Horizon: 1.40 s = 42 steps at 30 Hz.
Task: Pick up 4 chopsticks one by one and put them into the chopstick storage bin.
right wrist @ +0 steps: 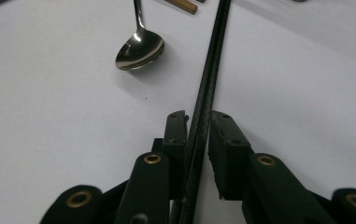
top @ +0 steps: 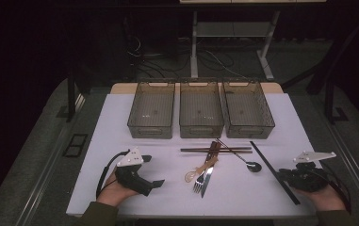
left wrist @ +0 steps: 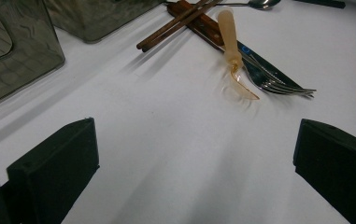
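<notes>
A loose pile of cutlery lies mid-table: brown chopsticks [top: 193, 149] [left wrist: 175, 23], a wood-handled knife [top: 207, 181] [left wrist: 203, 28], a metal fork [top: 198, 183] [left wrist: 278, 84] and an amber plastic spoon [top: 197, 171] [left wrist: 231, 46]. To their right lie a metal spoon [top: 253, 165] [right wrist: 139, 49] and a long black rod [top: 266, 162] [right wrist: 208, 70]. My right gripper [top: 283, 175] [right wrist: 199, 119] is shut on the near part of that rod, which rests on the table. At the front left, well short of the pile, my left gripper [top: 152, 170] [left wrist: 196, 130] stands open with bare table between its jaws.
Three see-through grey bins [top: 151, 129] [top: 201, 129] [top: 250, 129] stand in a row at the back of the white tabletop [top: 116, 141]; one bin's corner [left wrist: 21, 60] is close at the left gripper view's upper left. Dark floor surrounds the table.
</notes>
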### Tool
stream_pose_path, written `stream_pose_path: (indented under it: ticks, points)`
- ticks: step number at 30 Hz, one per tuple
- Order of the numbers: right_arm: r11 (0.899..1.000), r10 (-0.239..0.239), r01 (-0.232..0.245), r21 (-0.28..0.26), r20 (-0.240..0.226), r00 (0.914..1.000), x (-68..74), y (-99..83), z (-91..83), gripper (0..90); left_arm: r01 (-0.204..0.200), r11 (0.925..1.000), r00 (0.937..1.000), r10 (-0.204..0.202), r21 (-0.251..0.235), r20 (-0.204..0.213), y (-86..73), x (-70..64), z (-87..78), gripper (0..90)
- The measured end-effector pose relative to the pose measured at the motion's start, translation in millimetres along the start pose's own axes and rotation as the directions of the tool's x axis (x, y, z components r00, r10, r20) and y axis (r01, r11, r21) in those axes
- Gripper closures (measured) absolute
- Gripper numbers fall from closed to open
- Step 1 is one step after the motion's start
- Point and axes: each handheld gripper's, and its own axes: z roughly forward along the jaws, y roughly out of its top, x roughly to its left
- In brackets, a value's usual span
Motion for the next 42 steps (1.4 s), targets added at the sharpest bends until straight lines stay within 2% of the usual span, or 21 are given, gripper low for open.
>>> stream_pose_path:
  ticks: [21,36,42]
  points:
    - [0.999,-0.007,0.006,0.054,0.020,0.9998,-3.5,-2.9,6.0,81.6,-0.006,1.0000,1.0000,0.006,0.005,-0.003,0.3,0.0,0.2,0.0]
    - [0.998,-0.018,0.016,0.057,0.034,0.9992,-10.6,-4.8,8.8,82.0,-0.004,1.0000,1.0000,0.004,0.005,-0.004,0.4,-0.3,0.5,0.0]
    - [0.998,-0.001,-0.002,0.063,0.052,0.9987,-8.4,-4.6,9.6,84.8,-0.010,0.9999,1.0000,0.010,0.010,-0.002,0.5,-0.6,0.7,0.0]
